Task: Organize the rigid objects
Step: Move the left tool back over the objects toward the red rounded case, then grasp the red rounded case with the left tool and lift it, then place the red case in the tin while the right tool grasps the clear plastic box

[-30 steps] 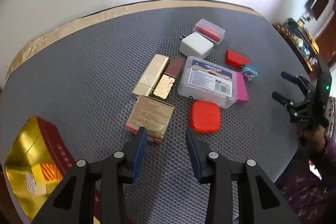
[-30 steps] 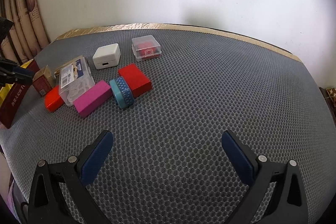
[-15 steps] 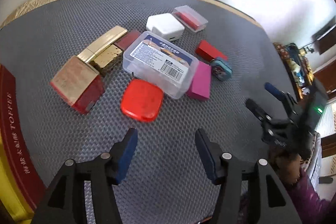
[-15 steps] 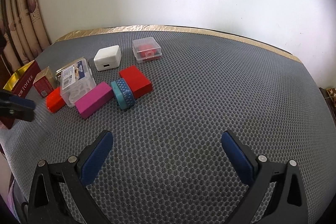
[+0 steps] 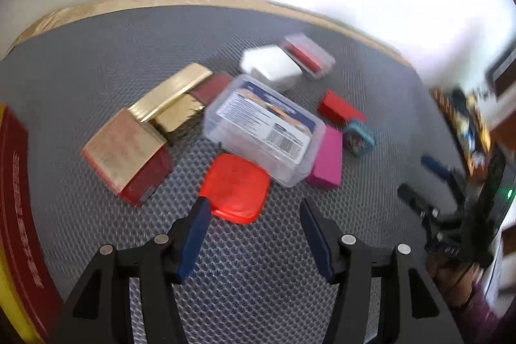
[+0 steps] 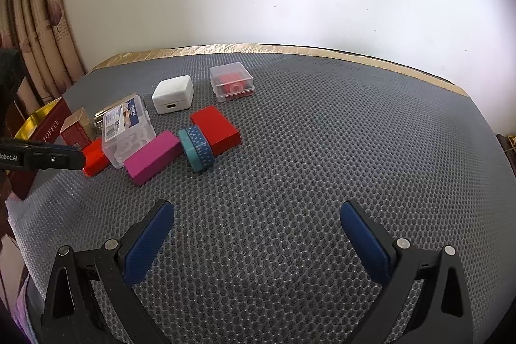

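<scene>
The left gripper (image 5: 254, 205) stood apart and empty; just ahead lay a glossy rounded-square red case (image 5: 234, 187) on honeycomb-textured mat (image 5: 96, 53).

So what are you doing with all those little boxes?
A person is tidying small hard things on a grey mat, with tongs in each hand. The left tongs are open and empty, just short of a flat red case beside a clear box. The right tongs are wide open over bare mat, holding nothing. The pink block, white charger and the rest lie loose in a cluster.
</scene>
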`<state>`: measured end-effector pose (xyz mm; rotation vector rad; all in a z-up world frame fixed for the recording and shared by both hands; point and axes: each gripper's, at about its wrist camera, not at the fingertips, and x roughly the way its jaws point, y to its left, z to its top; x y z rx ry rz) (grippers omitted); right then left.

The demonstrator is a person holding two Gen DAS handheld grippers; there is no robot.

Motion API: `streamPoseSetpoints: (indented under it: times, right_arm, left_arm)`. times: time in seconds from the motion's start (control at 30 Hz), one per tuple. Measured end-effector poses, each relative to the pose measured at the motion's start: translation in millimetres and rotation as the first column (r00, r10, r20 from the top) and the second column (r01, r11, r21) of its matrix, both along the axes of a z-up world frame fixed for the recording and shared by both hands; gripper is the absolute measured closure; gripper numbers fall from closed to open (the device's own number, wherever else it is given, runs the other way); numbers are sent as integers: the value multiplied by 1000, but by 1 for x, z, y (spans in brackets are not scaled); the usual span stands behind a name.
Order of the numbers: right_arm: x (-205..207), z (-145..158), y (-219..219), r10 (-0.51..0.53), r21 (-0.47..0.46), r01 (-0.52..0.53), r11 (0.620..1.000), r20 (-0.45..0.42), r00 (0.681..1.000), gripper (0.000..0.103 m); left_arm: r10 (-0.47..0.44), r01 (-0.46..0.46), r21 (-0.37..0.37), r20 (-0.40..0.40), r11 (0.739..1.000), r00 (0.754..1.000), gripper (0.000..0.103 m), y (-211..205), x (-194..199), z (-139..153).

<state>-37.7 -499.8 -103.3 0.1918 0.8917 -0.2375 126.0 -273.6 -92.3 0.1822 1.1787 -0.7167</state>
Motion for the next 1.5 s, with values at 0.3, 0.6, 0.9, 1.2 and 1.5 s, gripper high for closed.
streamPoseSetpoints:
  times: [0.3,0.6,0.9,1.2,1.5]
  right_arm:
    - [2,-1,0,7,6,-7,1000,-4,1000,0]
    - [8,-3,2,17,8,-17,1000,-17,1000,0]
    - [13,-7,1,21,16,-20,1000,-33,999,0]
    - [-4,7,3,46,18,-47,999,76,996,0]
    - [57,46,50,369,3,-370,929,67,927,0]
  left_arm:
    - [-94,85,133,63,987,994,44,-20,10,2]
    - [-205,200,162,13,966,979,44,-37,28,-17]
    - [-201,189,194,43,963,979,55,-35,-1,-12]
    - [-98,91,127,55,988,994,55,-19,-30,-4]
    - [44,-44,-12,50,999,998,55,41,-41,47]
